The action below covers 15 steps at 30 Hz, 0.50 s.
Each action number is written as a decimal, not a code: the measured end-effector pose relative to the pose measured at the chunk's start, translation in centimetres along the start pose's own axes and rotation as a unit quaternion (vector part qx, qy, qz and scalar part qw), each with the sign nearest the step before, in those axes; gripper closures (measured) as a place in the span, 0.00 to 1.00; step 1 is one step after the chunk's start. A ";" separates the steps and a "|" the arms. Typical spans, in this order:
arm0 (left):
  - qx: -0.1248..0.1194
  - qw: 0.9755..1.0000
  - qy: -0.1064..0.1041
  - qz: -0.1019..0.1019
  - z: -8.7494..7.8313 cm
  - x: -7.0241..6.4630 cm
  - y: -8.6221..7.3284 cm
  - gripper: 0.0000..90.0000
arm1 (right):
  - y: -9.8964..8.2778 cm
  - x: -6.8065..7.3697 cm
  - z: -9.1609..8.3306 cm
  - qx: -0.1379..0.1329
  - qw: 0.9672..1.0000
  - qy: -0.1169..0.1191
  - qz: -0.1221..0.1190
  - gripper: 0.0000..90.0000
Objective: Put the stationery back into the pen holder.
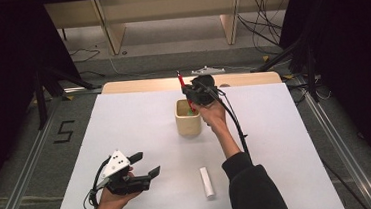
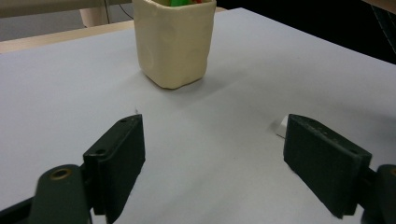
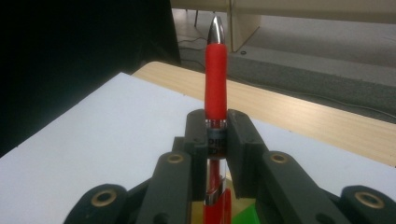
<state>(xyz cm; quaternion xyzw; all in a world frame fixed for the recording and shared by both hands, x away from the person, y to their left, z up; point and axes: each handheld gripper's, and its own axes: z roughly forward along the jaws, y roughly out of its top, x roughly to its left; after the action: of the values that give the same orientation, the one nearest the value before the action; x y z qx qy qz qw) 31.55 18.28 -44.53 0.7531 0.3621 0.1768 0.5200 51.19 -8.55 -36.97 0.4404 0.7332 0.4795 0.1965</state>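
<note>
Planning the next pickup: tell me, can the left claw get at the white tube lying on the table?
Probably yes: the left claw is open, and bare table separates it from the white tube.

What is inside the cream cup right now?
The cream cup holds something green and something red at its rim. The right gripper, shut on the red pen, hangs over the opening and covers the rest.

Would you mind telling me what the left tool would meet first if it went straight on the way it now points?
Probably the cream cup. The left tool stands open above the white table, aimed roughly at it, with bare surface between, though depth is hard to judge.
</note>
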 end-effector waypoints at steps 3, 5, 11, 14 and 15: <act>0.000 1.000 0.000 0.000 0.0 0.0 0.0 0.23 | -0.2 0.0 0.1 0.001 1.000 0.001 0.001 0.89; 0.000 1.000 0.000 -0.001 0.0 0.0 0.0 0.23 | -0.3 0.0 0.2 0.001 1.000 -0.001 -0.002 0.89; 0.000 1.000 0.000 0.001 0.0 0.0 0.0 0.23 | -0.8 0.0 0.4 0.003 1.000 0.000 0.000 0.89; 0.000 1.000 0.000 0.000 0.0 0.0 0.0 0.23 | -1.0 0.0 0.5 0.003 1.000 -0.001 -0.003 0.89; -0.001 1.000 0.000 -0.001 0.0 0.0 0.0 0.23 | -1.1 0.0 0.6 0.003 1.000 -0.001 -0.003 0.89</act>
<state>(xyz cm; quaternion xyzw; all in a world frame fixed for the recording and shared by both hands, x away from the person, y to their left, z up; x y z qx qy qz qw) 31.54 18.26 -44.55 0.7520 0.3628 0.1769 0.5212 51.12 -8.43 -38.17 0.4392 0.7357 0.4766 0.1969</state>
